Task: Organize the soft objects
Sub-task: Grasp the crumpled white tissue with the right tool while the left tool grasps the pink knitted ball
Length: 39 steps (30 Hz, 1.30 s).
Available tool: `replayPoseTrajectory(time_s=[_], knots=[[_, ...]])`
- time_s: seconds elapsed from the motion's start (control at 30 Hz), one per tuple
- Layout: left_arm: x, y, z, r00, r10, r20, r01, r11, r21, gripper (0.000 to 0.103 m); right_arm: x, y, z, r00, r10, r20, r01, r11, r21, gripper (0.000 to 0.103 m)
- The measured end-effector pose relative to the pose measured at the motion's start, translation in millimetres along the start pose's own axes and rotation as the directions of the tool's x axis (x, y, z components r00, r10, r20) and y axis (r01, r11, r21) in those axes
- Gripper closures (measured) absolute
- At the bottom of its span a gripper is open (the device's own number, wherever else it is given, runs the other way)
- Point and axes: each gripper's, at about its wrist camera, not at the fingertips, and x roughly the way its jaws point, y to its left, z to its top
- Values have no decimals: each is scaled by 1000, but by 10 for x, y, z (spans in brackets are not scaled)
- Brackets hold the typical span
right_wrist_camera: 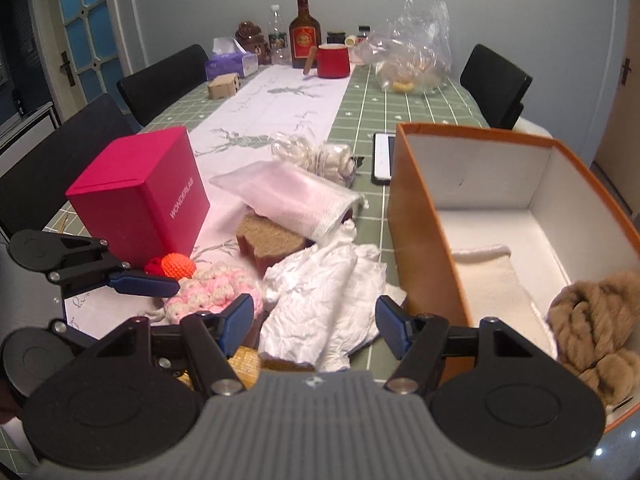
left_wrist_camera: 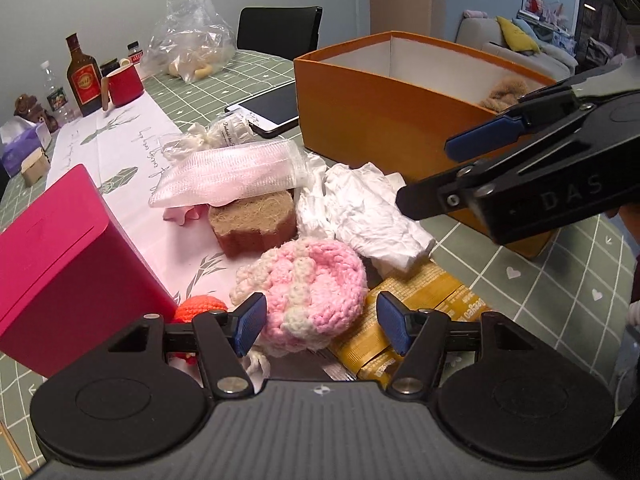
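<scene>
step: left gripper [left_wrist_camera: 320,326] apart around pink knit [left_wrist_camera: 312,292], not clamped | right gripper [right_wrist_camera: 316,326] apart, empty | advice: it should close gently, then lift to box [left_wrist_camera: 380,108]

Both grippers out and angled down

Left gripper [left_wrist_camera: 318,326] has its jaws apart; right gripper [right_wrist_camera: 314,326] too, sitting at its 2 o'clock.

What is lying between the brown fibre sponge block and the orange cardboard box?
Crumpled white tissue paper lies between the brown fibre sponge block and the orange cardboard box, reaching almost to the box wall. The right wrist view shows it most clearly.
</scene>
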Motion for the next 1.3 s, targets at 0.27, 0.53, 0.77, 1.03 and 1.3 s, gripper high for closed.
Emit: replayPoseTrajectory(time_s=[0.27, 0.53, 0.77, 1.03, 1.3], knots=[[77, -38, -23, 999, 34, 29, -35, 999, 39, 24, 276, 72, -51, 998, -16, -60, 20, 998, 52, 35], [156, 102, -59, 999, 37, 39, -37, 999, -1, 17, 569, 121, -75, 993, -73, -94, 78, 995, 61, 32], [153, 229, -81, 1000, -7, 18, 8, 997, -77, 20, 759, 111, -65, 988, -76, -134, 89, 992, 94, 33], [94, 262, -79, 1000, -8, 6, 8, 997, -77, 23, 822, 57, -47, 983, -81, -164, 99, 990, 101, 51], [-53, 196, -71, 998, 65, 20, -65, 998, -6, 25, 747, 29, -46, 985, -75, -158, 88, 993, 78, 72]])
